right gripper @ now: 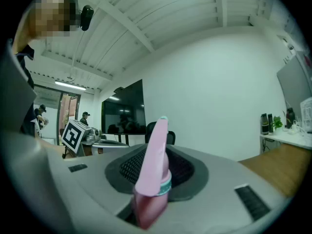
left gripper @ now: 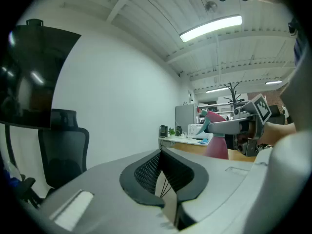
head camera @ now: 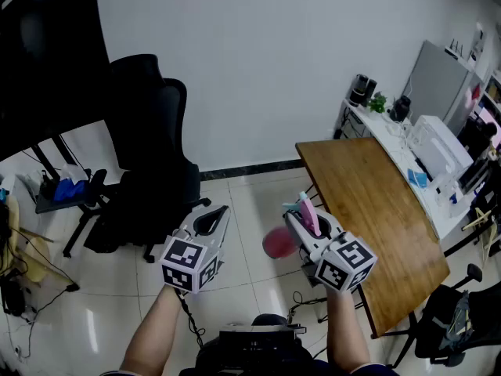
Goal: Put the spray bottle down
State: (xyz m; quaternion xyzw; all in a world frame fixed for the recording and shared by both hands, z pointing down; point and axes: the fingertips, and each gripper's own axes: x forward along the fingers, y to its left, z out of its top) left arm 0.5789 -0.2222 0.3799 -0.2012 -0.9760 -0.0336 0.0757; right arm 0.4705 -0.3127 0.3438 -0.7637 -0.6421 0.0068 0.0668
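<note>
A pink spray bottle [head camera: 278,244] with a teal-trimmed trigger head hangs in the air over the floor, left of the wooden table [head camera: 376,202]. My right gripper [head camera: 304,219] is shut on its neck, and the pink head [right gripper: 153,172] stands up between the jaws in the right gripper view. The round body hangs below the jaws. My left gripper [head camera: 210,224] is held beside it to the left, apart from the bottle, its pads [left gripper: 146,172] together with nothing between them. From the left gripper view the bottle [left gripper: 215,143] shows at the right.
A black office chair [head camera: 149,163] stands on the tiled floor at the left, below a dark screen [head camera: 47,61]. Behind the table a white counter [head camera: 423,159] carries a clear box, cups and a small plant. Another chair [head camera: 450,319] is at the lower right.
</note>
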